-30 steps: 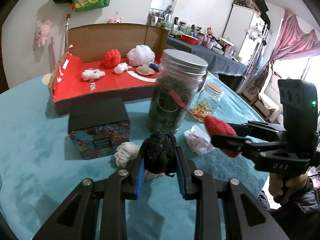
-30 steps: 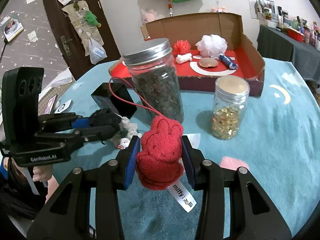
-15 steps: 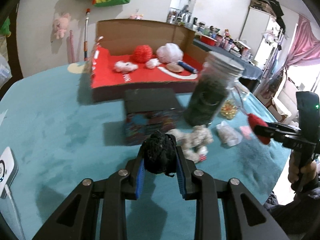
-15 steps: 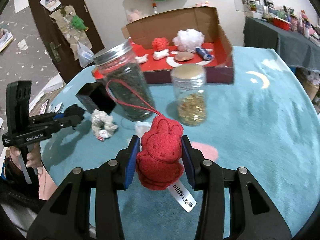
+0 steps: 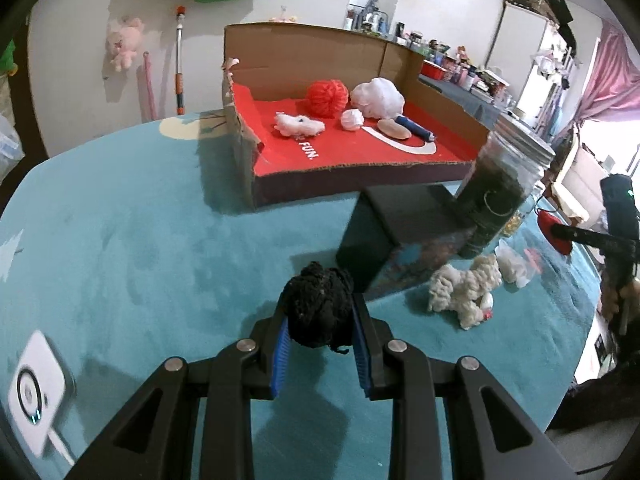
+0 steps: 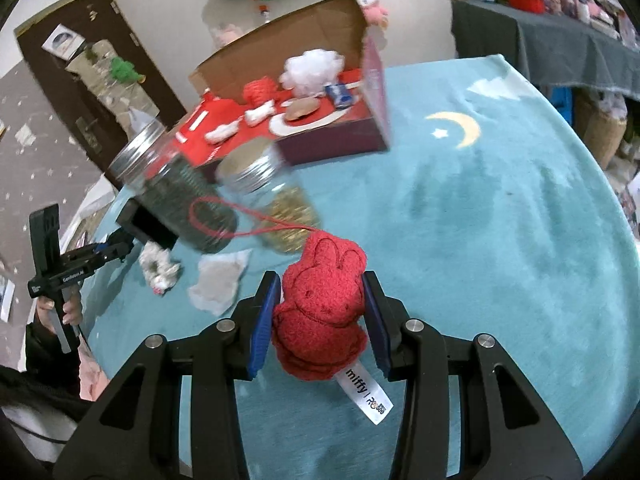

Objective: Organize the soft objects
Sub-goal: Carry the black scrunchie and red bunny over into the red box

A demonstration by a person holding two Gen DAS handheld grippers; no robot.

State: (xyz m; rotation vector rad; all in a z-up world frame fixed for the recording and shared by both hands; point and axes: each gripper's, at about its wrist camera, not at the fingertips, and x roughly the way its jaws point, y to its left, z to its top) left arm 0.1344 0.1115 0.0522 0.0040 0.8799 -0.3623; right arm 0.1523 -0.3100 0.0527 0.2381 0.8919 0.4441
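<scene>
Hand-held gripper (image 5: 320,332) tilts downward over the table (image 5: 140,240), pinching black pompom (image 5: 318,306).

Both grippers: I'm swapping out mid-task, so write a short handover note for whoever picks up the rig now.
Left gripper: shut on the black pom-pom.
Right gripper: shut on the red plush bunny.
Both are held above the teal table.
Done: red yarn ball, white puffs and small items already lie in the cardboard box.
Left: box both held toys, then likely the cream plush beside the jars.
</scene>
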